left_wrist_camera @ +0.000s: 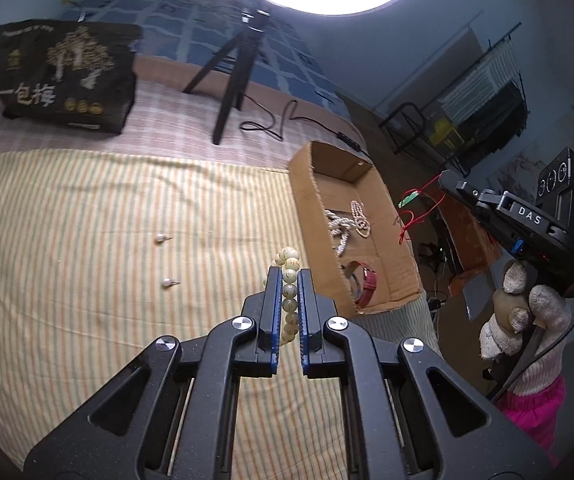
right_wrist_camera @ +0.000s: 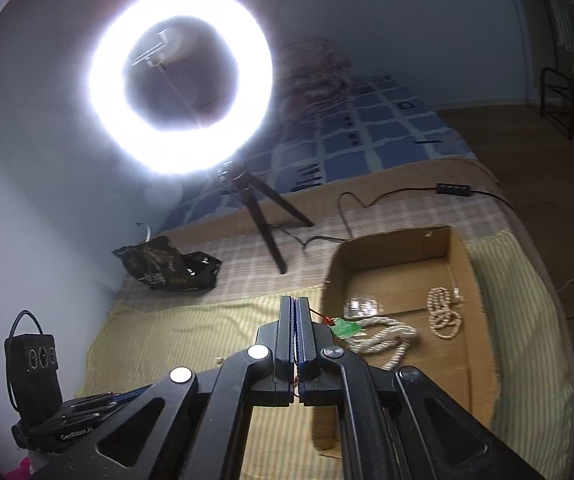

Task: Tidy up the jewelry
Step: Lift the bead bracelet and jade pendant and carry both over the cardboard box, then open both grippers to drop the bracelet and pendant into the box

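Observation:
My left gripper [left_wrist_camera: 290, 276] is shut on a pale bead bracelet [left_wrist_camera: 289, 280] and holds it above the striped cloth, left of the cardboard box [left_wrist_camera: 301, 200]. My right gripper [right_wrist_camera: 295, 306] is shut on the red cord of a green pendant [right_wrist_camera: 347, 328], which hangs over the cardboard box [right_wrist_camera: 457, 264]; the pendant [left_wrist_camera: 411, 199] and cord also show in the left wrist view. In the box lie a silver rope chain [left_wrist_camera: 339, 228], a bead necklace [right_wrist_camera: 443, 314] and a red-strapped watch [left_wrist_camera: 369, 286]. Two pearl earrings [left_wrist_camera: 163, 238] [left_wrist_camera: 170, 282] lie on the cloth.
A ring light on a black tripod [left_wrist_camera: 231, 76] stands behind, its cable [left_wrist_camera: 279, 124] across the bed. A black snack bag [left_wrist_camera: 67, 76] lies at the back left. The bed edge runs right of the box. The other hand-held unit [right_wrist_camera: 39, 392] shows at lower left.

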